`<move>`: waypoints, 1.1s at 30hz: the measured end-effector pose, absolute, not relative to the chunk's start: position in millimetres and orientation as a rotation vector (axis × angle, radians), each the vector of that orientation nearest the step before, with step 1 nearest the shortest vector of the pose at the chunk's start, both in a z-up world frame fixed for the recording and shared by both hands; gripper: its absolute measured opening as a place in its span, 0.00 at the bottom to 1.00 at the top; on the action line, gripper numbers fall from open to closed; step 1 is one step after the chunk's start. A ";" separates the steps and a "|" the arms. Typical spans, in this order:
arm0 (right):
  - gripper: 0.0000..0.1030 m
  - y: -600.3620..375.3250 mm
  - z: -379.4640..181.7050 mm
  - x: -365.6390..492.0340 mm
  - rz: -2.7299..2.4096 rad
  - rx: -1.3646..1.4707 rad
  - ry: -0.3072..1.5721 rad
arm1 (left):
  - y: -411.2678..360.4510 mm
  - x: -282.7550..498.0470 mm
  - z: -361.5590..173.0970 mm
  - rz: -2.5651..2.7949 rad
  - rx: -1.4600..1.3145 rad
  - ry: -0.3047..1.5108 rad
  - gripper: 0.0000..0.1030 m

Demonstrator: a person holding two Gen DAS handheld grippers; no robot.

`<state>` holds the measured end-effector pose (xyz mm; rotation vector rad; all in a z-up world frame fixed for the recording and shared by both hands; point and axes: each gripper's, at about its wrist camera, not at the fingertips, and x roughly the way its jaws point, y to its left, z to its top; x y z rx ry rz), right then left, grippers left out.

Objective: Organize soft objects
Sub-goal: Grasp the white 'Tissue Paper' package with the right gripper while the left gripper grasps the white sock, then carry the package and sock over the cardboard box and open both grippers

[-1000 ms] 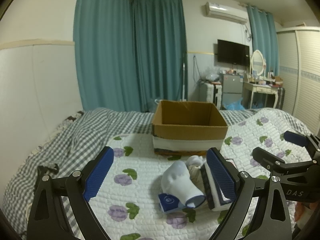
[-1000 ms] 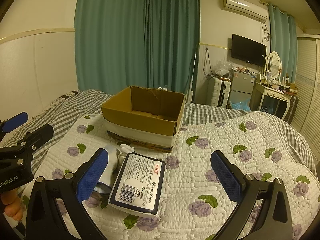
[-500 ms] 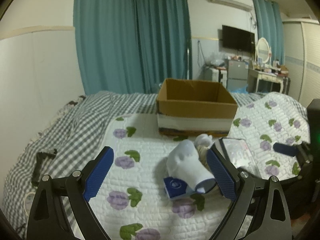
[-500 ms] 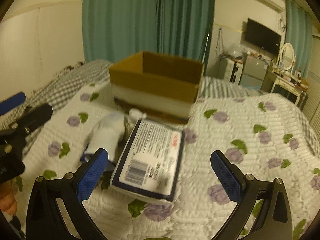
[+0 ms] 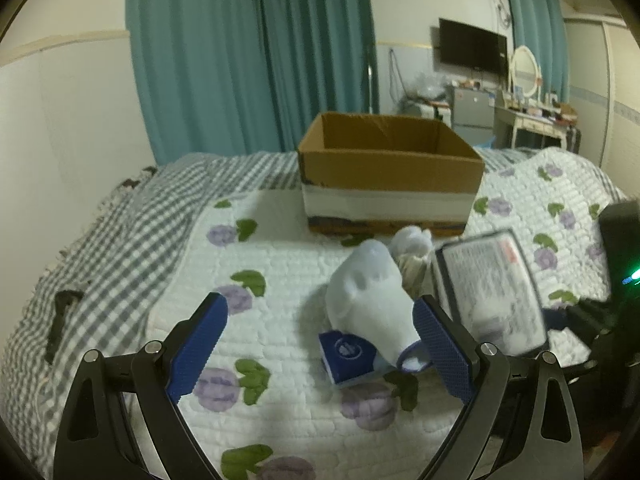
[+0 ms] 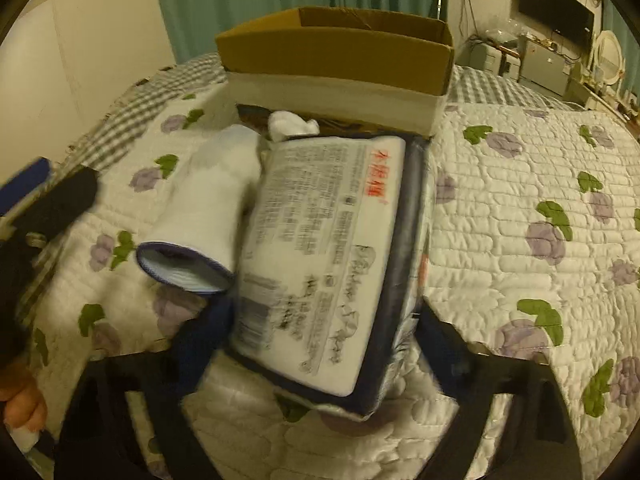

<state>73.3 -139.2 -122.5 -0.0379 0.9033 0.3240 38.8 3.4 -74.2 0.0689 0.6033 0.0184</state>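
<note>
While the left gripper (image 5: 320,354) hangs wide open and empty beside the rolled sock (image 5: 370,304) on the quilt (image 5: 280,264), the right gripper (image 6: 316,340) is closing around the tissue pack (image 6: 324,248); soft, light, slick wrap, so grab mid-width.

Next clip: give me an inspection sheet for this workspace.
Surface: flowered quilt over a checked bedspread.
Job's things: tissue pack, rolled white sock, small white bundle, open cardboard box behind them.
Clutter: dark strap on the bedspread.
Grippers: left gripper open around the sock; right gripper closing, tissue pack between its jaws.
Cables: nothing seen on the bed.
Surroundings: teal curtains, television, dressing table.
</note>
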 end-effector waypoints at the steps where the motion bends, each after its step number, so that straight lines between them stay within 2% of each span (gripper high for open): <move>1: 0.71 -140.0 -119.2 71.3 0.329 -0.037 0.889 | 3.4 40.4 -76.8 0.012 0.068 0.612 0.93; 4: 0.64 -146.5 -105.7 67.4 0.340 -0.031 0.850 | 4.0 44.9 -81.1 -0.028 0.038 0.637 0.91; 14: 0.62 -190.5 -78.7 73.5 0.308 0.047 0.776 | -18.6 81.0 -99.8 -0.109 0.066 0.699 0.89; 15: 0.62 -193.3 -77.7 74.8 0.307 0.054 0.773 | -20.3 87.1 -103.1 -0.108 0.074 0.705 0.87; 17: 0.62 -197.2 -76.1 76.6 0.304 0.057 0.769 | -22.7 99.0 -110.8 -0.105 0.085 0.731 0.69; 22: 0.62 -200.8 -80.8 79.1 0.306 0.062 0.779 | -26.0 107.9 -121.1 -0.110 0.109 0.767 0.47; 26: 0.62 -199.3 -81.5 77.8 0.310 0.055 0.779 | -25.5 96.7 -115.1 -0.101 0.121 0.752 0.37; 33: 0.62 -197.9 -57.1 61.2 0.317 0.035 0.726 | -11.8 66.4 -73.2 -0.070 0.084 0.682 0.34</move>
